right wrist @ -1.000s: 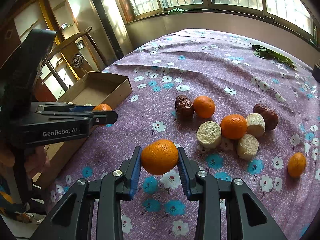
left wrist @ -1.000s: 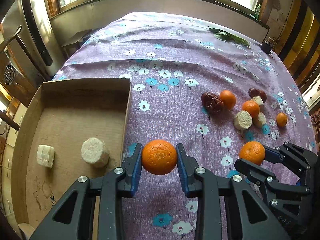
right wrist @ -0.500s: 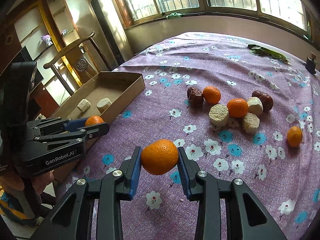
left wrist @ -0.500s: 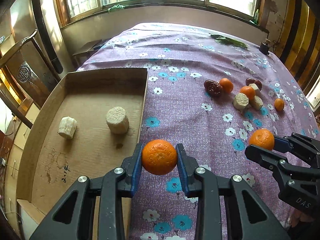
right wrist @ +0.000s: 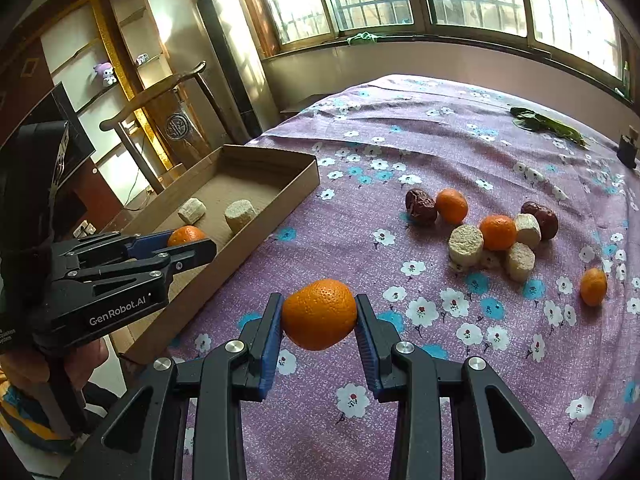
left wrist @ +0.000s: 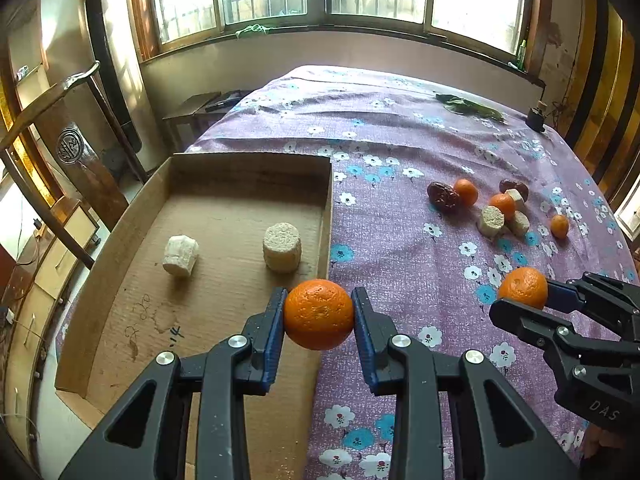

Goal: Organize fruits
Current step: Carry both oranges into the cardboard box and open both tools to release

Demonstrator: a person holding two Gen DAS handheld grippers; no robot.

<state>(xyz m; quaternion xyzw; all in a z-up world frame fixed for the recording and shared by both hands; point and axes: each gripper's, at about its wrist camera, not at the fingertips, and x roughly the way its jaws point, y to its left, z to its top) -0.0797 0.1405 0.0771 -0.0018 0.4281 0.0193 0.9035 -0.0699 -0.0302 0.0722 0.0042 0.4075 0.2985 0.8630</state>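
Oranges: each gripper is clamped on one. The left gripper (left wrist: pixel 319 314) pinches its orange (left wrist: pixel 319 314) between blue pads, up over the near right edge of the cardboard box (left wrist: pixel 120 248), which already has two pale chunks (left wrist: pixel 281 246) sitting on its floor. The right gripper (right wrist: pixel 319 314) squeezes a second orange (right wrist: pixel 319 314) above the purple flowered cloth (right wrist: pixel 420 152) on the bench, just beside the box. Further back on the cloth sit three more oranges (right wrist: pixel 451 205), two dark dates (right wrist: pixel 420 206) and some pale chunks, all bunched loosely together
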